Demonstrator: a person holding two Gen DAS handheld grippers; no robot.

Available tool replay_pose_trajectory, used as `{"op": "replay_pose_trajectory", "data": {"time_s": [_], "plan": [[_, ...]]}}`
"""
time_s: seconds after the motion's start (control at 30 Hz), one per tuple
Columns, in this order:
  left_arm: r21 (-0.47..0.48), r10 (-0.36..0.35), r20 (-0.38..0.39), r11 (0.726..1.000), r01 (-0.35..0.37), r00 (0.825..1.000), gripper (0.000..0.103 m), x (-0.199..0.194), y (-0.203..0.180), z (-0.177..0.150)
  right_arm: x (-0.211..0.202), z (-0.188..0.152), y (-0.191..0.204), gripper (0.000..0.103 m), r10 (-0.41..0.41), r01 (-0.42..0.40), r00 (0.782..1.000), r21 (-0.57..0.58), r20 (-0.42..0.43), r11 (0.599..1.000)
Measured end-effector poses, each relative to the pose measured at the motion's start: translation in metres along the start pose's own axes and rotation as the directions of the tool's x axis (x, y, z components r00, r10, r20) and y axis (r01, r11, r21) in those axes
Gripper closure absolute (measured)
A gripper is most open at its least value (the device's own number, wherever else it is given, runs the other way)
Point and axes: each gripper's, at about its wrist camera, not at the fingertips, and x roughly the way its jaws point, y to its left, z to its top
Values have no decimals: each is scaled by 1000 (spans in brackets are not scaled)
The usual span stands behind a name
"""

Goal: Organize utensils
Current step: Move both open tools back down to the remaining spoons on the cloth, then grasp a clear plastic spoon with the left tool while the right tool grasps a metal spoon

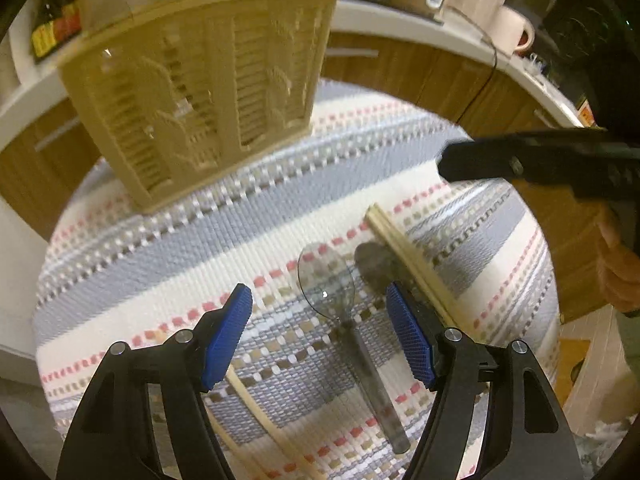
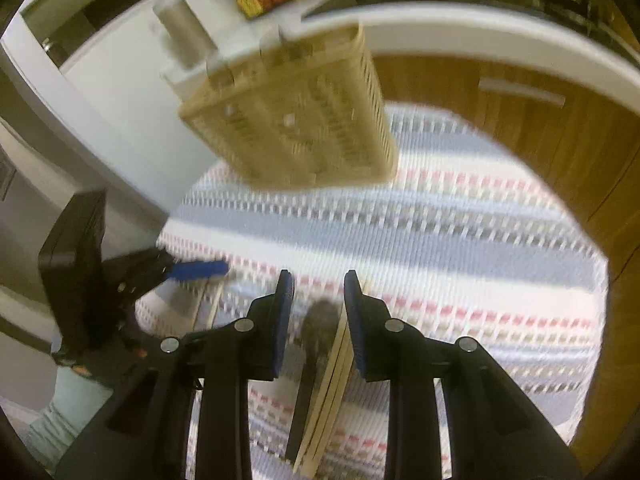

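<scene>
My left gripper (image 1: pixel 320 328), jaws wide, hovers over the clear spoon (image 1: pixel 326 280); my right gripper (image 2: pixel 318 320), jaws narrow and empty, straddles the chopsticks (image 2: pixel 332 380).

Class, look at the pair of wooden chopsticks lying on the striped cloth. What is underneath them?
Under the wooden chopsticks lies a dark spoon, its bowl showing beside them, on the striped cloth. Its handle runs alongside, partly covered; how it ends is hidden.

White curved countertop (image 1: pixel 400 20) over wooden cabinets (image 1: pixel 420 76), striped woven mat (image 1: pixel 280 200).
</scene>
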Motion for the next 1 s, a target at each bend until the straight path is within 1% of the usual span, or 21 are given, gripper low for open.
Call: {"op": "replay_pose_trajectory", "data": {"time_s": [0.1, 0.13, 0.17, 0.3, 0.43, 0.5, 0.57, 0.67, 0.77, 0.83, 0.9, 0.97, 1.0], "plan": [[-31, 1, -27, 1000, -2, 1000, 35, 13, 4, 3, 11, -10, -2, 70, 27, -26, 998, 11, -62, 1000], [-40, 0, -32, 999, -1, 999, 35, 17, 5, 6, 14, -15, -2, 64, 30, -30, 997, 11, -78, 1000], [-49, -2, -36, 999, 0, 999, 35, 19, 6, 8, 16, -19, -2, 60, 30, -30, 995, 9, -90, 1000], [-73, -9, -53, 997, 5, 999, 37, 29, 9, 13, 26, -37, 1, 60, 35, -37, 989, -12, -145, 999], [-63, 4, -79, 998, -9, 997, 42, 39, 0, 21, 38, -52, 10, 60, 41, -48, 980, -35, -194, 998], [-51, 26, -79, 998, -30, 997, 42, 41, -7, 22, 42, -55, 14, 60, 31, -41, 979, -46, -201, 998], [-45, 30, -79, 998, -33, 996, 45, 41, -12, 22, 46, -56, 17, 67, 19, -32, 979, -57, -204, 998], [-53, 34, -80, 998, -38, 996, 49, 41, -12, 24, 50, -56, 23, 68, 10, -24, 979, -70, -203, 997], [-62, 43, -75, 997, -47, 996, 55, 43, -10, 28, 59, -56, 32, 71, -6, -13, 980, -89, -200, 996], [-58, 62, -71, 996, -67, 996, 65, 44, -9, 30, 65, -53, 38, 72, -10, -10, 979, -96, -203, 995], [-56, 68, -70, 996, -72, 995, 69, 44, -6, 31, 69, -54, 44, 73, -36, 14, 977, -107, -209, 994], [-63, 58, -68, 996, -62, 996, 70, 44, -4, 31, 77, -54, 47, 78, -82, 58, 972, -114, -220, 992], [-66, 51, -68, 996, -55, 996, 70, 44, -3, 31, 78, -54, 50, 78, -100, 75, 970, -116, -220, 990]]}}
